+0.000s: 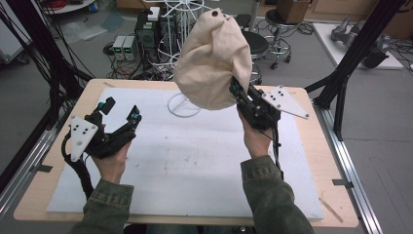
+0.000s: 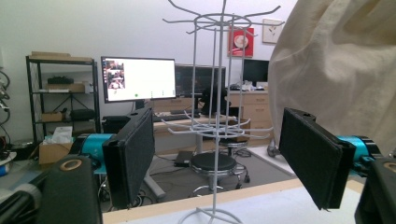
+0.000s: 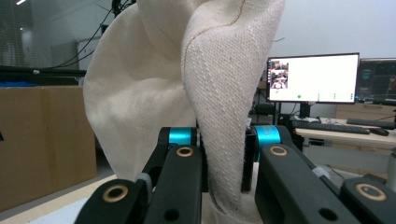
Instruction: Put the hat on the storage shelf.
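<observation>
Sleeves: olive green, at 6 o'clock in the high view; one hand behind each gripper
Left gripper (image 1: 120, 112): at 9 o'clock on the white mat (image 1: 195, 165); jaws spread wide, nothing between them; wire rack (image 2: 215, 126) seen through the gap
Right gripper (image 1: 237, 93): at 1 o'clock; jaws clamped on a fold of the cloth bag (image 1: 214, 58)
Cloth bag: cream, lifted clear of the mat, in front of the rack at 12 o'clock; its seam (image 3: 224, 140) pinched between the pads
</observation>
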Tool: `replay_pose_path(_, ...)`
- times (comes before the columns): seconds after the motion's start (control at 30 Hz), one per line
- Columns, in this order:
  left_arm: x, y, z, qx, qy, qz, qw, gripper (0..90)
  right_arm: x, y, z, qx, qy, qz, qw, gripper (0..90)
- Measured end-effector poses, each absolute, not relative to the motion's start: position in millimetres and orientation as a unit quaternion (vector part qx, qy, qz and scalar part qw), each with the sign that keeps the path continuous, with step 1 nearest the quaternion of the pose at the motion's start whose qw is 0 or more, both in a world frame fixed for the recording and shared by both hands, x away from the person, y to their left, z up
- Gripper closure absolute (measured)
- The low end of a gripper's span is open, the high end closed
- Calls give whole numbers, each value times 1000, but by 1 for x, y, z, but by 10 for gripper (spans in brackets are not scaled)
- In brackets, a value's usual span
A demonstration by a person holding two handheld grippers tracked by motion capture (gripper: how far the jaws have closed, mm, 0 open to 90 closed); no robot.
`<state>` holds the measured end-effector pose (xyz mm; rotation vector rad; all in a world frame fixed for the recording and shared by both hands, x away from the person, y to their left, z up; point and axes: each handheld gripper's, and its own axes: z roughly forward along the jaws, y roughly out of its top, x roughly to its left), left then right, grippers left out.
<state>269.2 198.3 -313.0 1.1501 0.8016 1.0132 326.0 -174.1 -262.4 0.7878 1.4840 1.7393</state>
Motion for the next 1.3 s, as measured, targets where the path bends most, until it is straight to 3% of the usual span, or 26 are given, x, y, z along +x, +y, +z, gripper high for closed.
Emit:
replay_pose_path(0.6, 271, 204, -315, 503, 361, 439, 651, 271, 362, -144, -232, 288, 595, 665, 347, 850)
replay_pose_path(1.3, 272, 206, -320, 500, 370, 433, 653, 271, 382, -141, -278, 326, 625, 642, 303, 829)
